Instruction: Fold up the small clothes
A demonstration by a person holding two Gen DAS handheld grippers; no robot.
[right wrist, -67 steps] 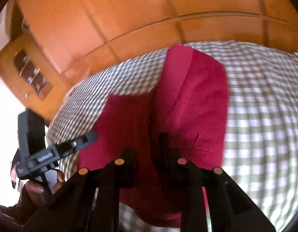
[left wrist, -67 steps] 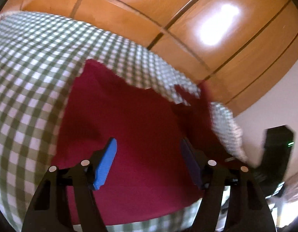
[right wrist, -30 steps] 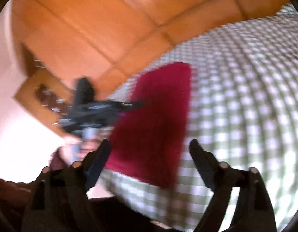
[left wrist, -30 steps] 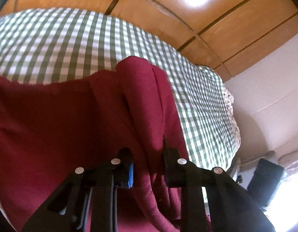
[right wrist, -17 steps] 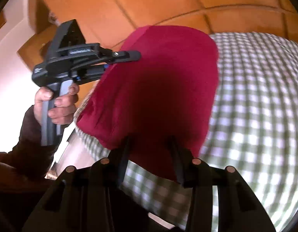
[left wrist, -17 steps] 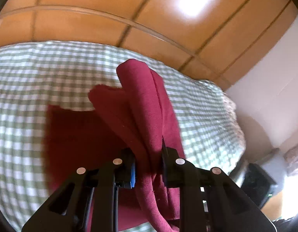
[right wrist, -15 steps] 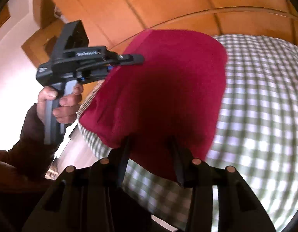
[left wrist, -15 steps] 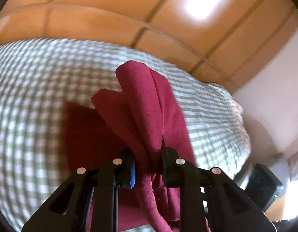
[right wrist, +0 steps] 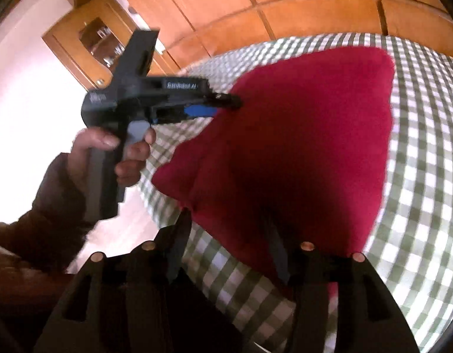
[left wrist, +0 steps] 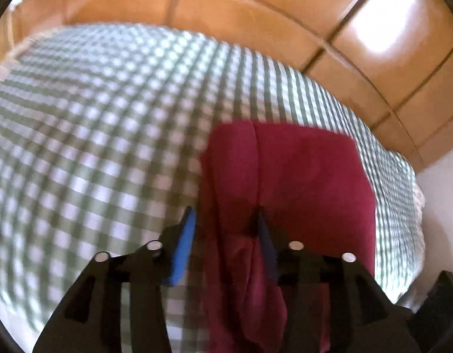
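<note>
A dark red garment (left wrist: 300, 176) lies folded on the green-and-white checked tablecloth (left wrist: 94, 117); it also shows in the right wrist view (right wrist: 300, 135). My left gripper (left wrist: 223, 220) is open, its fingers either side of the garment's near left edge, a fold of cloth lying between them. In the right wrist view the left gripper (right wrist: 223, 104) sits at the garment's far left edge. My right gripper (right wrist: 227, 229) is open over the garment's near corner, fingers apart and holding nothing.
Wooden wall panels (left wrist: 255, 14) stand behind the table. A wooden cabinet with glassware (right wrist: 99, 41) is at the far left in the right wrist view. The person's hand and dark sleeve (right wrist: 88, 153) hold the left gripper. The table edge runs along the left.
Both grippers have opened and let go of the red garment, which now lies folded flat on the cloth. The left gripper has lowered and swung left.
</note>
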